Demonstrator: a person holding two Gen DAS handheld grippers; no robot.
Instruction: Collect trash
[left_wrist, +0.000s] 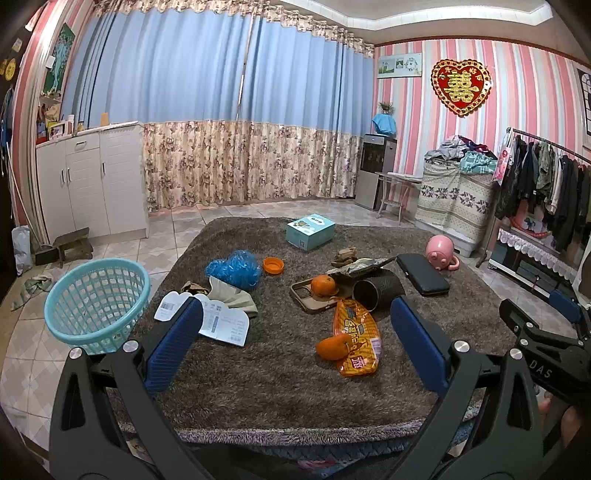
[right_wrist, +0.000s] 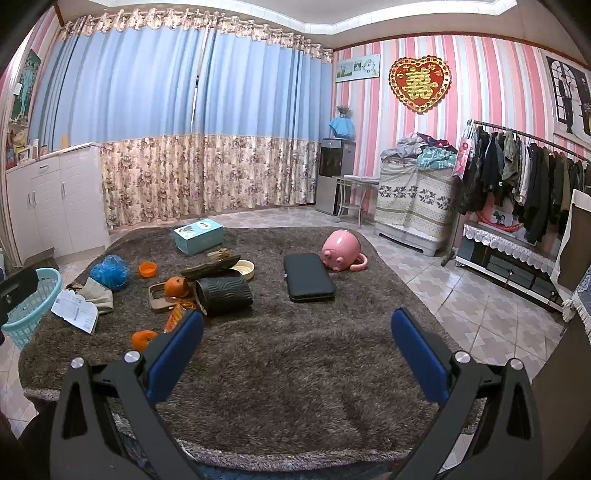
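Both grippers, our left gripper (left_wrist: 295, 332) and our right gripper (right_wrist: 297, 341), are wide open and hold nothing. We think we should go low over the orange snack wrapper (left_wrist: 356, 338), just past our left fingers (a bit right of the middle), and pinch only its flat edge. It looks shiny and crinkled, with orange peel (left_wrist: 332, 346) on it, and the blue basket (left_wrist: 98, 301) waits far left.

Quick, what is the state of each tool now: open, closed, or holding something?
Left tool: open, holding nothing.
Right tool: open, holding nothing.
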